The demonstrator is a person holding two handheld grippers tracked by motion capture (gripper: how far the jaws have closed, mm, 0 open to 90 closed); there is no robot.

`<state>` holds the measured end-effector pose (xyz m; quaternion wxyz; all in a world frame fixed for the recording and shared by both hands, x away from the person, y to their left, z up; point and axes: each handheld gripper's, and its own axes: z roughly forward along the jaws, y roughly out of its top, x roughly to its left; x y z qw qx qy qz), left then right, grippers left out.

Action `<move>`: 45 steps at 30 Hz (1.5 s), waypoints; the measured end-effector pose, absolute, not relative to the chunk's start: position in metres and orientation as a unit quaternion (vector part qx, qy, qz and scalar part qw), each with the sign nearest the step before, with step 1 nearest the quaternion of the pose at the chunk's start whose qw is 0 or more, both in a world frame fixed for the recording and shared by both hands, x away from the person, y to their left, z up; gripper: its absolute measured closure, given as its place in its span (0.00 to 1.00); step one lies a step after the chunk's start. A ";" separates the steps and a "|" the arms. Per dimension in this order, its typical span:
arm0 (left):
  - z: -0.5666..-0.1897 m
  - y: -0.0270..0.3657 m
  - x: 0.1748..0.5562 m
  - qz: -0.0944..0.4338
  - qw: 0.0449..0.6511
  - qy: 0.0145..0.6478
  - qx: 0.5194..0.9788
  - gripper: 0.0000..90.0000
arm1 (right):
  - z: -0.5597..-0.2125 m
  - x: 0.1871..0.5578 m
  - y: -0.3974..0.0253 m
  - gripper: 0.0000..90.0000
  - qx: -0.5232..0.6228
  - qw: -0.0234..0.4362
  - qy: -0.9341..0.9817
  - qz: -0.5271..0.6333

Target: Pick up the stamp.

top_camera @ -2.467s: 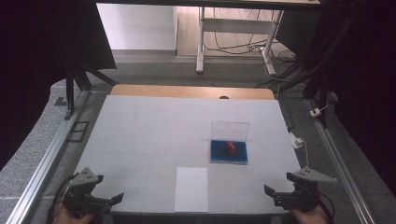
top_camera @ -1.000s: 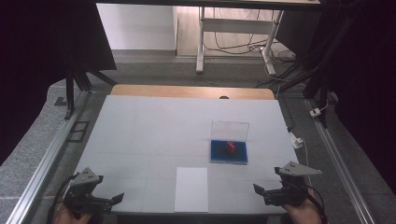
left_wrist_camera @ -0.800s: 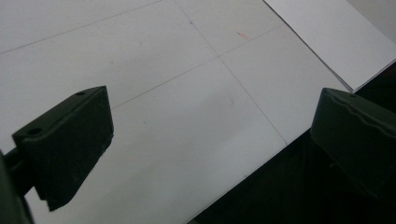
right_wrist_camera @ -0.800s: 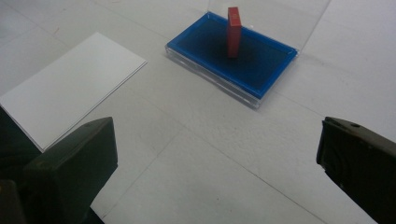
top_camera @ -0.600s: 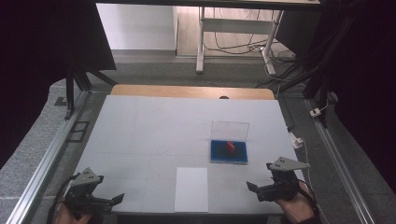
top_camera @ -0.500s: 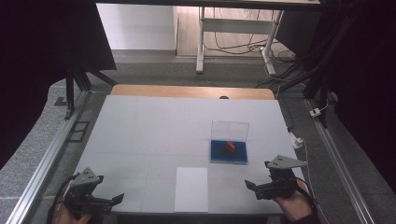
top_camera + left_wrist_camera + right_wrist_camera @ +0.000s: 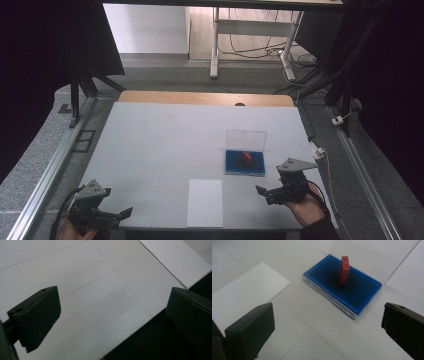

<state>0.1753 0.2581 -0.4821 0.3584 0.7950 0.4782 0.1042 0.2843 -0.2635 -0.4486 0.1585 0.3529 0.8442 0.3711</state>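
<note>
Standing upright on blue tray (image 7: 362, 293): red block (image 7: 344, 270). Right gripper (image 7: 272, 192) wide, empty, near tray. Left gripper (image 7: 112, 216) wide, empty, at table (image 7: 165, 140) edge near white sheet (image 7: 205, 202).

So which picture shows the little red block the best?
The right gripper view. There the red block looks big and stands upright on the blue pad in the clear open case. The high view has it too, but as a tiny far-off red spot. The left gripper view looks at bare table and a sheet of paper.

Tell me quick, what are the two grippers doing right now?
Left gripper: jaws open, holding nothing.
Right gripper: jaws open, holding nothing.
</note>
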 end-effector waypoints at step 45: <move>-0.482 0.258 0.174 0.106 0.361 0.472 0.797 0.01 | -0.478 0.373 -0.221 0.00 0.378 0.149 0.855 0.322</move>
